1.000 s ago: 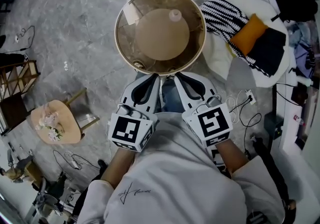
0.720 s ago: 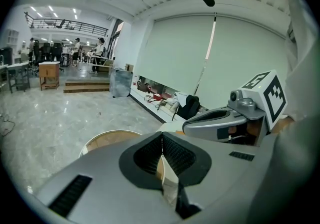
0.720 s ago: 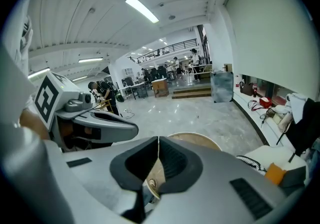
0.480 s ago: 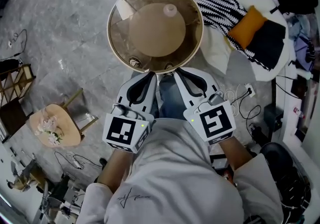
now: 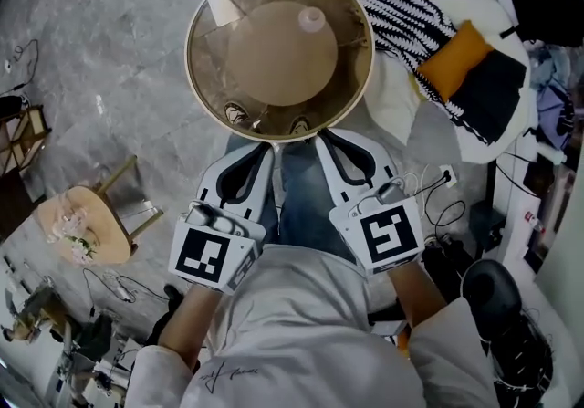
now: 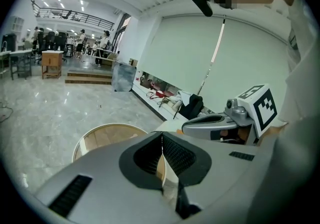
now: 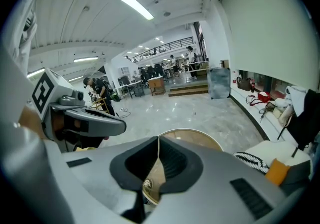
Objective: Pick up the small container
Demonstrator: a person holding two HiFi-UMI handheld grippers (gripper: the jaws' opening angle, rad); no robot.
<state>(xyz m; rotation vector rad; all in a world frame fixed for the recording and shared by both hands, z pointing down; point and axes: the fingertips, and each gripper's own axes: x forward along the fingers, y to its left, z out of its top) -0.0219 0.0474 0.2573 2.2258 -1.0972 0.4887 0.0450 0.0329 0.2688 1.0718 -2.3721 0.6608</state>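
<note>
The small container (image 5: 311,19), a pale round pot, stands on the round glass table (image 5: 196,23), right of its middle. Both grippers are held side by side in front of the person's body, short of the table's near rim and well away from the container. My left gripper (image 5: 267,148) is shut with nothing in it, as the left gripper view also shows (image 6: 161,135). My right gripper (image 5: 321,136) is shut and empty too (image 7: 158,140). In both gripper views the table's rim (image 6: 100,130) (image 7: 197,135) shows beyond the jaws, and the container is hidden.
A white card (image 5: 222,6) lies on the glass at the far left. A white seat with a striped cloth and an orange cushion (image 5: 453,59) stands to the right. A small wooden stool with flowers (image 5: 82,228) is at the left. Cables (image 5: 438,183) trail on the floor.
Both grippers have sunk lower and drawn back toward the person's body. The table has shifted up and left in the head view. Both pairs of jaws stay shut.
</note>
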